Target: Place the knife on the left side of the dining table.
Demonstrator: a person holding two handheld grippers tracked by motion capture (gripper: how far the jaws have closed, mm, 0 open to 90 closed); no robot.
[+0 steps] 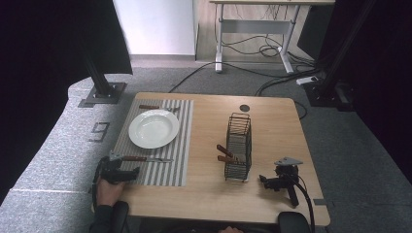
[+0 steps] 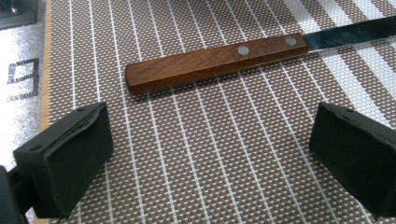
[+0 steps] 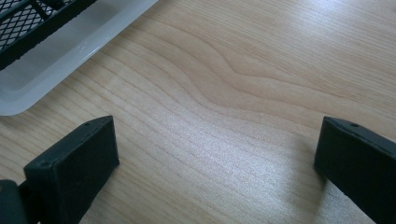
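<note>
- Near the placemat's [image 1: 160, 170] front left corner sits the left gripper [image 1: 127, 173], held in a hand [image 1: 108, 190]; its jaws stand wide apart with nothing between them.
- Just beyond its fingers [image 2: 65, 158] lies the knife [image 2: 219, 60], wooden handle towards them, apart from both pads, blade running across the placemat.
- Right of the placemat, past bare table [image 1: 204, 194], the right gripper [image 1: 266, 180] rests beside the wire rack [image 1: 239, 145], jaws spread wide, holding nothing.
- Behind the knife sits a white plate [image 1: 153, 128].
- No readable writing anywhere.
</note>
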